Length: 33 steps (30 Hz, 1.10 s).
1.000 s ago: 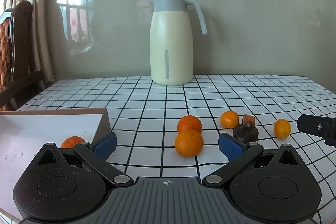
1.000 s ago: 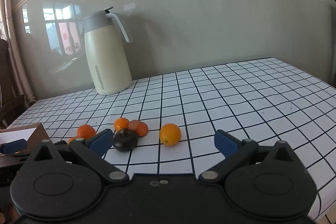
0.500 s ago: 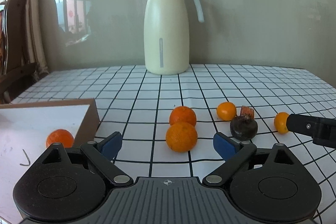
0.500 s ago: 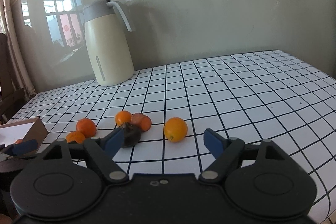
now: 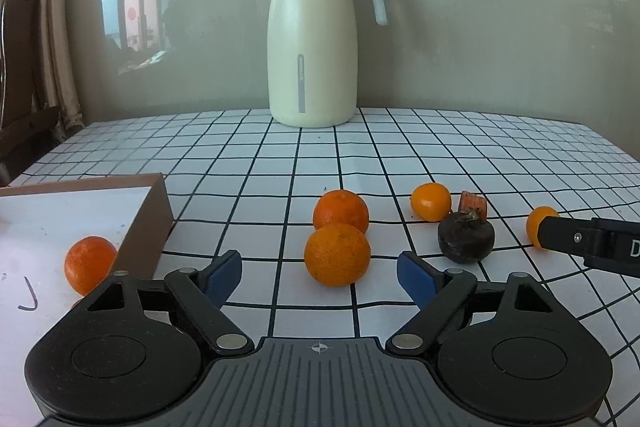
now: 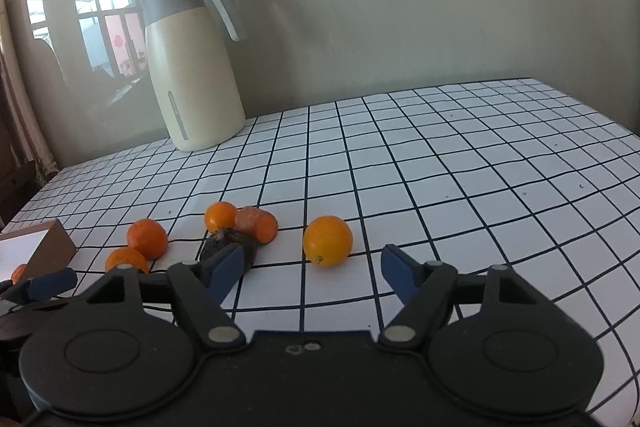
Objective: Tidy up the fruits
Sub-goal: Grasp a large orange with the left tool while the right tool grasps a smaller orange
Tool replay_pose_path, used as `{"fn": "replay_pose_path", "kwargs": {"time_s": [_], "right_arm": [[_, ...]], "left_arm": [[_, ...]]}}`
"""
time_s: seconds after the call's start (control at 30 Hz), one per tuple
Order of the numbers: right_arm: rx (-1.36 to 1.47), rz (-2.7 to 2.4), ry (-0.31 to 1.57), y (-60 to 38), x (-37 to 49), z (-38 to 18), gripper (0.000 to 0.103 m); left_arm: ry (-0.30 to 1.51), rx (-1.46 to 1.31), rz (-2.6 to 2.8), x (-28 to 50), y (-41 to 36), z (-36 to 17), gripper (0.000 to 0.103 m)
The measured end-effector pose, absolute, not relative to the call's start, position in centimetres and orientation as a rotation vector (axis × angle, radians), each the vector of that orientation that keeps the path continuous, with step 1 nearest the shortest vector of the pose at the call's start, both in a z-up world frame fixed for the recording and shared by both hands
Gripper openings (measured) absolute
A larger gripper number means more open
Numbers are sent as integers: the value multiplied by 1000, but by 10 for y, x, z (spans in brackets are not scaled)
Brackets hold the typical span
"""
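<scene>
Reaching step: left gripper and right gripper both empty, jaws just narrowing toward near orange and yellow orange; next, straddle and squeeze

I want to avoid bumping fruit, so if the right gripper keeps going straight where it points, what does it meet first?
Probably the lone round yellow-orange citrus fruit, lying just ahead between the open jaws of the right gripper; depth is uncertain.
</scene>
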State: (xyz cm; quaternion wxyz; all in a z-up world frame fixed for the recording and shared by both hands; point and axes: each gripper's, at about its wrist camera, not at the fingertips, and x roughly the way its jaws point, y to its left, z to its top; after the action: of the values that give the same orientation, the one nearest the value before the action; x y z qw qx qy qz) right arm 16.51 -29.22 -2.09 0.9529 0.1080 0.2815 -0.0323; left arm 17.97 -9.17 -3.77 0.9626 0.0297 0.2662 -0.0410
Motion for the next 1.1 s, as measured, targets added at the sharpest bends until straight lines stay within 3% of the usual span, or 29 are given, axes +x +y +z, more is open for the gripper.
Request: {"fn": "replay_pose_path", "kwargs": {"time_s": [0.13, 0.33, 0.93, 1.03, 1.1], "right_arm": [[224, -61, 582, -293, 172, -22, 65], [225, -56, 610, -290, 184, -26, 53], [231, -80, 651, -298, 206, -36, 38], [219, -80, 650, -297, 207, -36, 36], [214, -84, 649, -296, 206, -36, 34]], "left_arm": [[544, 49, -80, 185, -91, -39, 82], [563, 37, -87, 190, -92, -42, 75], [582, 18, -98, 198, -93, -42, 74], [593, 13, -108, 200, -93, -43, 61], [606, 11, -116, 201, -94, -43, 59]]}}
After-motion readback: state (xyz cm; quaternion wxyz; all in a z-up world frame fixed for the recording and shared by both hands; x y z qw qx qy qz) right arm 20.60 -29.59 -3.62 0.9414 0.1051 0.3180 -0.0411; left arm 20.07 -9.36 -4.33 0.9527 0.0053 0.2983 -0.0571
